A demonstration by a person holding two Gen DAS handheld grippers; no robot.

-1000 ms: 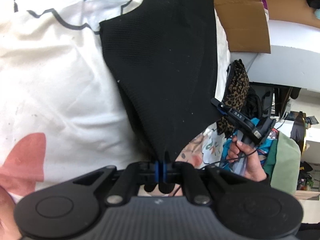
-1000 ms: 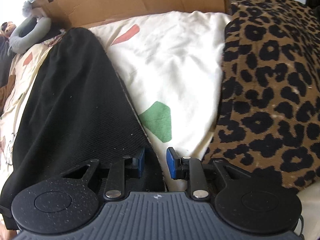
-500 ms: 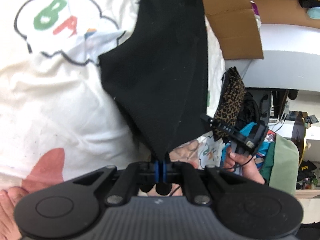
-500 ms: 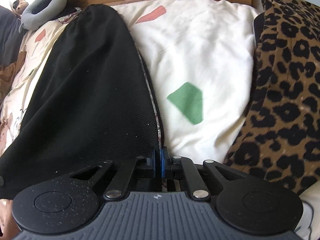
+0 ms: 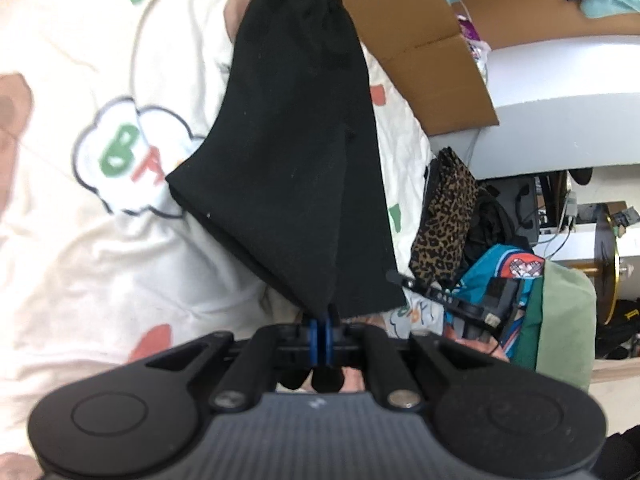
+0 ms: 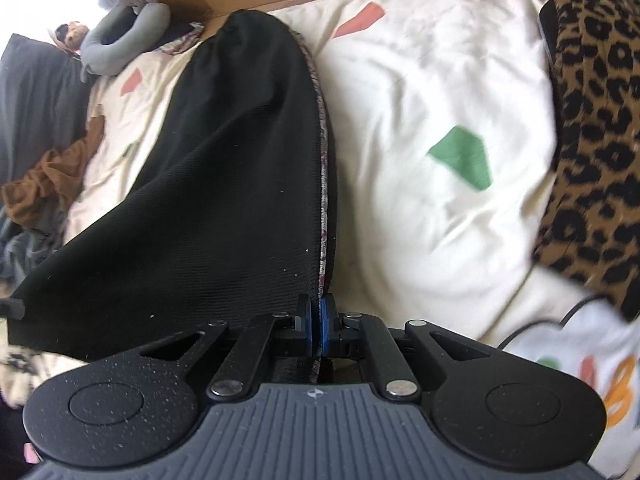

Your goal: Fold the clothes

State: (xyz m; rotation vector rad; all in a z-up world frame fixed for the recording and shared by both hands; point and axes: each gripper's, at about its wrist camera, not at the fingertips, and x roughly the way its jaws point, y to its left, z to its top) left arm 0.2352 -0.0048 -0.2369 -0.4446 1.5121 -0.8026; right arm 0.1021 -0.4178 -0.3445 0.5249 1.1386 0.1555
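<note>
A black knit garment (image 5: 292,152) hangs stretched above a cream printed bedsheet (image 5: 80,240). My left gripper (image 5: 320,320) is shut on one of its near corners, the blue pads pinching the cloth. In the right wrist view the same black garment (image 6: 224,184) slopes away toward its gathered far end, and my right gripper (image 6: 317,320) is shut on its near edge, beside a speckled hem. The right gripper (image 5: 472,308) also shows at the lower right of the left wrist view, held by a hand.
A leopard-print cloth (image 6: 596,128) lies at the right on the bedsheet (image 6: 432,80), also seen as leopard-print cloth (image 5: 444,216). Cardboard (image 5: 420,40) stands behind the bed. A grey neck pillow (image 6: 120,40) and a brown garment (image 6: 52,184) lie at far left. Green and blue clothes (image 5: 552,312) pile at the right.
The right gripper closed on the garment's near edge and lifted it. The left gripper rose with its corner, so more of the garment hangs off the sheet.
</note>
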